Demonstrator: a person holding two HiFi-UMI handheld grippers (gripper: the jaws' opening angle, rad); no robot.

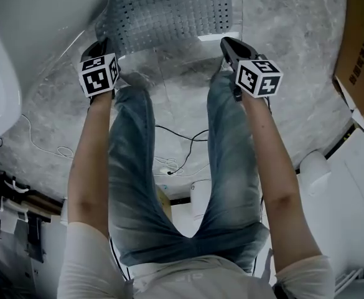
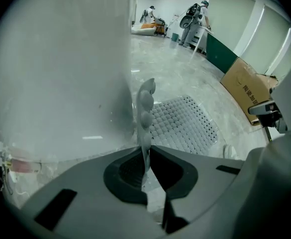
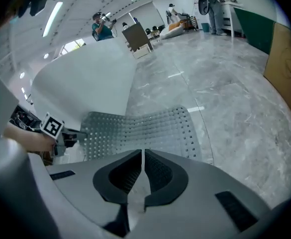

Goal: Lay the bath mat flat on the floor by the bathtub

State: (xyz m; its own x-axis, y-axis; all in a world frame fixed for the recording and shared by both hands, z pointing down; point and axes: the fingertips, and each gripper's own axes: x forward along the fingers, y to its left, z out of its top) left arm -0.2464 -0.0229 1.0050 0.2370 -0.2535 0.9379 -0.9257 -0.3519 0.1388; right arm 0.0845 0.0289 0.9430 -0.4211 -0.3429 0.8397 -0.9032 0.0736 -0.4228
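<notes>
Mat (image 1: 169, 11), top centre: translucent, nubbed, perforated; left hand-held gripper (image 1: 101, 47), right hand-held gripper (image 1: 229, 45) pinch near edge. Tub (image 1: 32, 11) curves upper left; open marble floor (image 1: 294, 33) right.

Cardboard box (image 1: 359, 48) at far right; black cable (image 1: 172, 130) lies loose

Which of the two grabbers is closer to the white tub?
The left gripper: it pinches the bath mat beside the bathtub wall; the right gripper holds the other corner, farther out.
</notes>
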